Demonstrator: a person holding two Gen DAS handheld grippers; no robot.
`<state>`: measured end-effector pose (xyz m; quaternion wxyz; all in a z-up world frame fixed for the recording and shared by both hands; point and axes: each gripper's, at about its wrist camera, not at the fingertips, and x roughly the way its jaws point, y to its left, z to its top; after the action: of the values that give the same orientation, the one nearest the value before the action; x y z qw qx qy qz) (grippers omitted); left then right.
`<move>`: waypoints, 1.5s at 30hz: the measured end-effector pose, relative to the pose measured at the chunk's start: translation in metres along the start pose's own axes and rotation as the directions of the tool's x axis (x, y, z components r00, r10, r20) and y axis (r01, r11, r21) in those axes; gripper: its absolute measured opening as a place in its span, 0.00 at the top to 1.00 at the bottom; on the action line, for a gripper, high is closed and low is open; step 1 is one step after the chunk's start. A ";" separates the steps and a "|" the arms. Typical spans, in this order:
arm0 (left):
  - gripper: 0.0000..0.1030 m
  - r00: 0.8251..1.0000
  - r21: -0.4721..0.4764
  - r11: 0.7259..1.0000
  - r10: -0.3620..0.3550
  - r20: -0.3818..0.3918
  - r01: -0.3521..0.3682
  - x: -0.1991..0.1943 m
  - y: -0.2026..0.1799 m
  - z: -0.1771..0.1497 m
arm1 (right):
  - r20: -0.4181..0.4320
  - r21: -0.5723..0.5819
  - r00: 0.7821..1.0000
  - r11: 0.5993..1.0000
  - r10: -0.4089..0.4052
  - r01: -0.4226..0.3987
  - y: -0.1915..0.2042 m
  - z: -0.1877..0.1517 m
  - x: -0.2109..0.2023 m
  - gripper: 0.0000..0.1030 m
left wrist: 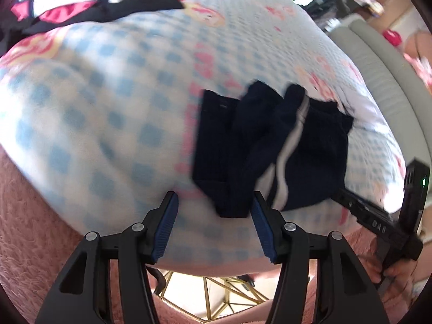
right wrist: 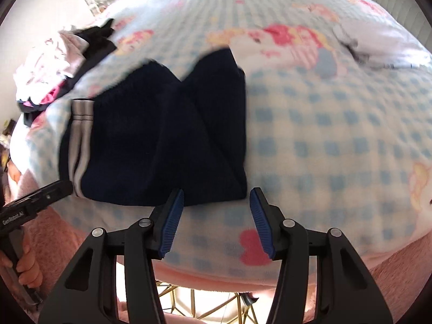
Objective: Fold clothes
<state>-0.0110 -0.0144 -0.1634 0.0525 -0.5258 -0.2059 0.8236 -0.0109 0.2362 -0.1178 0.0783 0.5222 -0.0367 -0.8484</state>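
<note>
A dark navy garment with white side stripes (left wrist: pixel 270 148) (right wrist: pixel 167 140) lies folded in a bundle on the blue-checked blanket (left wrist: pixel 108 108) (right wrist: pixel 324 135). My left gripper (left wrist: pixel 214 224) is open, its blue pads just short of the garment's near edge, nothing between them. My right gripper (right wrist: pixel 216 221) is also open, with its left pad at the garment's near right corner. In the left wrist view the right gripper's body (left wrist: pixel 378 221) shows at the far right, held by a hand. In the right wrist view the left gripper's body (right wrist: pixel 29 205) shows at the far left.
A heap of other clothes, black, pink and white (left wrist: pixel 81 2) (right wrist: pixel 59 62), lies at the far side of the blanket. A white garment (right wrist: pixel 378 43) sits at the back right. A pink fuzzy cover (left wrist: pixel 27 229) and a gold wire frame (left wrist: pixel 216 294) lie below the blanket's near edge.
</note>
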 end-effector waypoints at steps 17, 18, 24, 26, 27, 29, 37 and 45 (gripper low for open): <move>0.47 0.988 0.090 0.985 0.141 0.070 -0.147 -0.008 -0.001 0.019 | -0.015 -0.186 0.983 0.966 0.180 -0.180 0.069 0.015 -0.007 0.48; 0.47 0.985 0.104 0.981 0.156 0.075 -0.163 -0.007 -0.004 0.020 | -0.034 -0.208 0.983 0.960 0.183 -0.186 0.080 0.016 -0.001 0.48; 0.44 0.975 0.211 0.954 0.220 -0.014 -0.212 0.007 -0.009 0.015 | -0.127 -0.270 0.975 0.940 0.181 -0.210 0.124 0.012 0.034 0.48; 0.44 0.975 0.248 0.946 0.221 -0.032 -0.207 0.007 -0.010 0.011 | -0.138 -0.271 0.977 0.942 0.165 -0.197 0.128 0.013 0.040 0.48; 0.44 0.974 0.264 0.943 0.221 -0.040 -0.203 0.007 -0.011 0.009 | -0.142 -0.267 0.976 0.944 0.162 -0.195 0.129 0.013 0.041 0.48; 0.44 0.975 0.286 0.939 0.216 -0.059 -0.191 0.006 -0.011 0.006 | -0.150 -0.246 0.974 0.948 0.170 -0.203 0.127 0.014 0.043 0.48; 0.44 0.982 0.271 0.956 0.145 -0.117 -0.109 -0.015 0.006 0.003 | -0.155 -0.200 0.971 0.957 0.182 -0.211 0.119 0.019 0.045 0.48; 0.44 0.982 0.253 0.949 0.184 0.038 -0.188 -0.025 -0.001 0.019 | -0.135 -0.165 0.969 0.959 0.209 -0.230 0.117 0.016 0.024 0.48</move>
<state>-0.0173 -0.0264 -0.1350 0.0407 -0.5257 -0.0480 0.8483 -0.0249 0.1170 -0.1152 0.2208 0.5542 -0.0133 -0.8025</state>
